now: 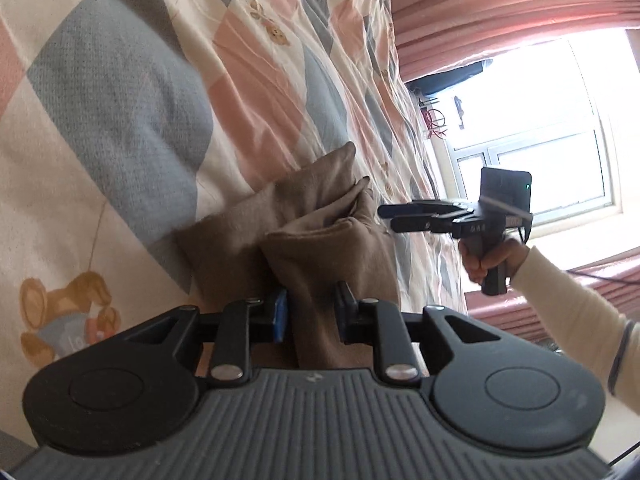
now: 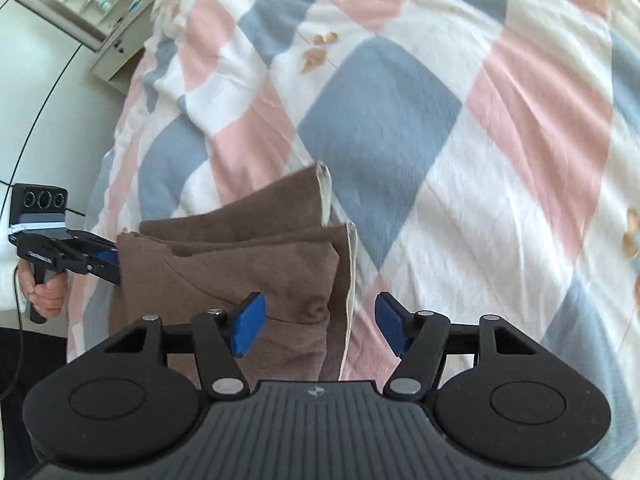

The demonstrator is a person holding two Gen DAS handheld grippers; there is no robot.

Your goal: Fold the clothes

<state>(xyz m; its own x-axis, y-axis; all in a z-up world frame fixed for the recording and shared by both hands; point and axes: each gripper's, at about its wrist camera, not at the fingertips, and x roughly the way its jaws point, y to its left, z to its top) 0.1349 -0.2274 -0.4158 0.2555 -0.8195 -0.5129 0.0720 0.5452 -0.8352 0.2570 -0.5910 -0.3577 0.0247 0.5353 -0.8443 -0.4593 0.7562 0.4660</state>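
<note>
Brown garment (image 2: 248, 264) lies folded on the bed (image 2: 460, 128). My left tool (image 1: 310, 312) is clamped on its edge; my right tool (image 2: 320, 322) hovers wide open, holding nothing.

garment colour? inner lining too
Brown garment, with a cream inner lining along its edge; clearest in the right wrist view.

Folded garment (image 2: 240, 264) on the bedspread (image 2: 460, 128), between both grippers' fingers (image 2: 248, 322).
</note>
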